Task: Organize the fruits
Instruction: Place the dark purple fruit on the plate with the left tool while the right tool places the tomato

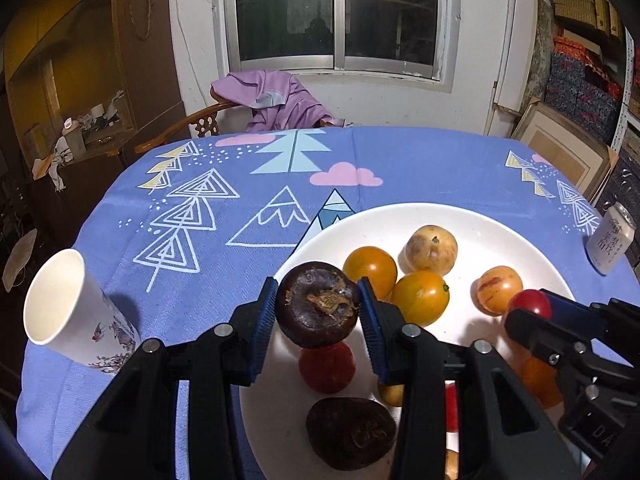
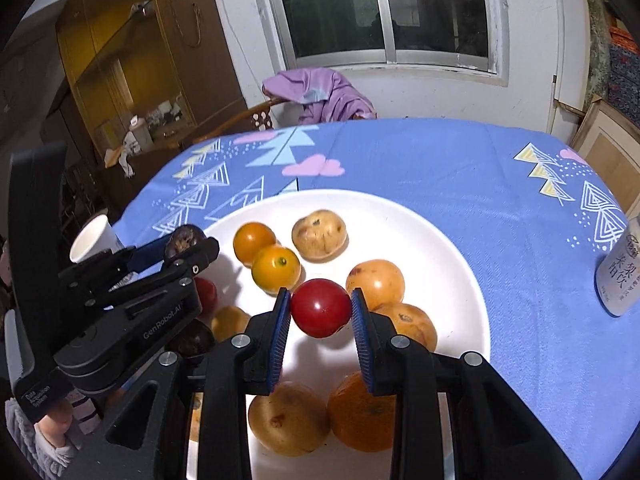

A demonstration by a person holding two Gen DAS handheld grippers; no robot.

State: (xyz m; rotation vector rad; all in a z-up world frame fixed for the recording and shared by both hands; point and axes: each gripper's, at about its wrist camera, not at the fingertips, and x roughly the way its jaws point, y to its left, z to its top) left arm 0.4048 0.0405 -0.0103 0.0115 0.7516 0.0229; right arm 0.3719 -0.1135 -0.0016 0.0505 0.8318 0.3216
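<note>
Two handheld grippers work over a white plate (image 2: 472, 280) of mixed fruit on a blue tablecloth (image 1: 420, 160). The left gripper (image 1: 318, 312) has its jaws closed on a dark mangosteen (image 1: 318, 304), lifted above the plate's left edge, pads pressing its sides and the dried calyx facing the camera. The right gripper (image 2: 320, 312) clamps a red tomato (image 2: 320, 307) across its middle, held above the centre of the plate.

The mangosteen looks hard-shelled and fairly heavy, likely to bear a firm squeeze at its widest girth. The tomato, glossy and thin-skinned, probably slips and bruises easily; a light hold across its equator seems safest.

On the plate lie two orange tomatoes (image 2: 276, 268) toward its far left, a pale speckled fruit (image 2: 319, 235) at the far side, two orange-tan fruits (image 2: 376, 282) right of centre, and an orange (image 2: 362, 416) and a yellowish fruit (image 2: 288, 424) at the near rim. A second mangosteen (image 1: 350, 434) and another red tomato (image 1: 327, 368) sit at the near left.

Left of the plate stands a paper cup (image 1: 64, 300), apparently holding nothing; a can (image 1: 610, 238) stands to the right.
</note>
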